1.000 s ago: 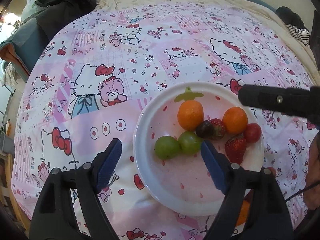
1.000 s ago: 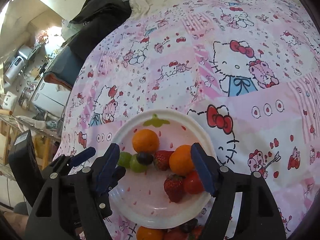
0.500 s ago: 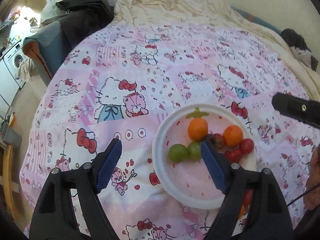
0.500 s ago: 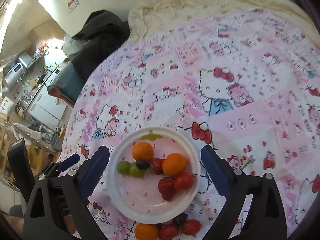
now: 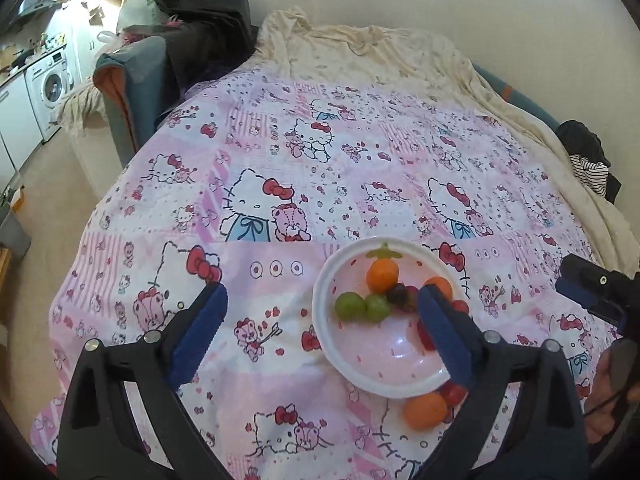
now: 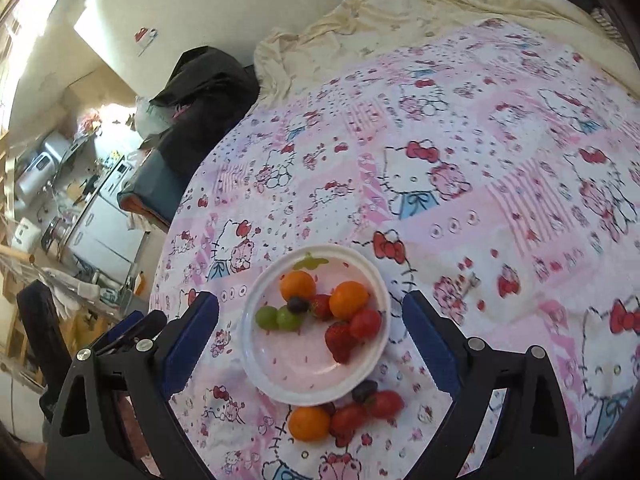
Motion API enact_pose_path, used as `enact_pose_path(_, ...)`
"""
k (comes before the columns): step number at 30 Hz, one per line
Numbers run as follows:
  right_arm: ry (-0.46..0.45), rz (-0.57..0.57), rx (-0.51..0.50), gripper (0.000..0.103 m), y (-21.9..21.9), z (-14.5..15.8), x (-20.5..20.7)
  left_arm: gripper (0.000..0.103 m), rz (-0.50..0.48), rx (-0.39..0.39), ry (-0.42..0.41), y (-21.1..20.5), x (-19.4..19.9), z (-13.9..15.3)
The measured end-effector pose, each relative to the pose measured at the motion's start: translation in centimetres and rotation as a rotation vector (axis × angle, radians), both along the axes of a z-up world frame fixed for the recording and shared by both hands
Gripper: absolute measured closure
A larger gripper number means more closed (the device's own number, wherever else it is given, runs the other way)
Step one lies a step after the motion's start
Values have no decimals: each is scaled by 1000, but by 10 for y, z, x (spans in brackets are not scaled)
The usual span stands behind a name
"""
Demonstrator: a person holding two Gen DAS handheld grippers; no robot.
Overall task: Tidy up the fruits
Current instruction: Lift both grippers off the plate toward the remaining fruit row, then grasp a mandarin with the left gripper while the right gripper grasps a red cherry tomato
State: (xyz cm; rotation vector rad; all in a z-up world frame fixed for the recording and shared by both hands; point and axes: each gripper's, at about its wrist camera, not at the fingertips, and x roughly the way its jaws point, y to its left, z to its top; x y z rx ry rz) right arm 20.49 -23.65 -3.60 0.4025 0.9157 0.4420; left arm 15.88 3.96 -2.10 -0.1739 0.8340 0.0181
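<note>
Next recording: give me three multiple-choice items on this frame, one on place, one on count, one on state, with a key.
1. Where does the loose orange lie?
A. On the bedspread beside the plate's near rim
B. In the plate
C. On the floor

2. How many green grapes are in the plate?
A. None
B. Two
C. Five

3. How does the right gripper stand?
A. Shut on an orange
B. Shut on the plate's rim
C. Open, holding nothing

Key:
1 A: the orange rests on the bedspread with some red fruit, outside the rim.
2 B: two green grapes sit side by side left of the dark grape.
3 C: its fingers stand wide on either side of the plate, with nothing between the pads.
</note>
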Motion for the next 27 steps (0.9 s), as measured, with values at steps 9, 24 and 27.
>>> enact_pose_path(9,17,-42,4,8,-19,2,-28,8,-13,4,12,-7,-22,0)
enact_pose_path(24,65,-108,-74,8,-41,-14,-56,9,-142,-5,160,-47,-31,-38)
enact_pose_path(27,83,-118,-78,8,-46,-19,-56,9,-226,-18,252,-72,-28,-64)
